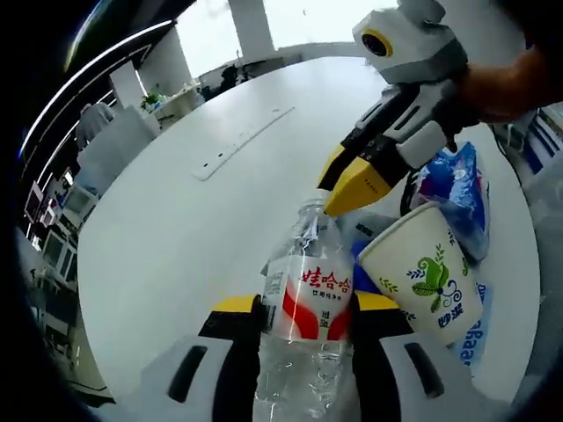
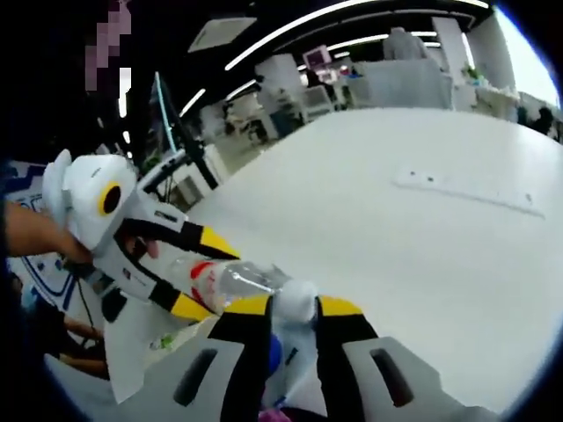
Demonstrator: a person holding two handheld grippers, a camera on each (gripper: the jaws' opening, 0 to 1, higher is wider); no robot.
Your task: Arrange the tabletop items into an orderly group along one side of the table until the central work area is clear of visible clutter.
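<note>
a clear, glossy plastic water bottle with a shiny red-and-white label and a white plastic cap; a matt paper cup printed in green; a crinkled, glossy blue plastic bag; smooth, matt white tabletop; grippers in smooth white, black and yellow hard plastic.

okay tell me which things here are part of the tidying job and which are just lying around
Part of the job:
water bottle, held in the left gripper
right gripper, at the bottle's cap
paper cup
blue plastic bag

Just lying about:
socket strip set in the table
</note>
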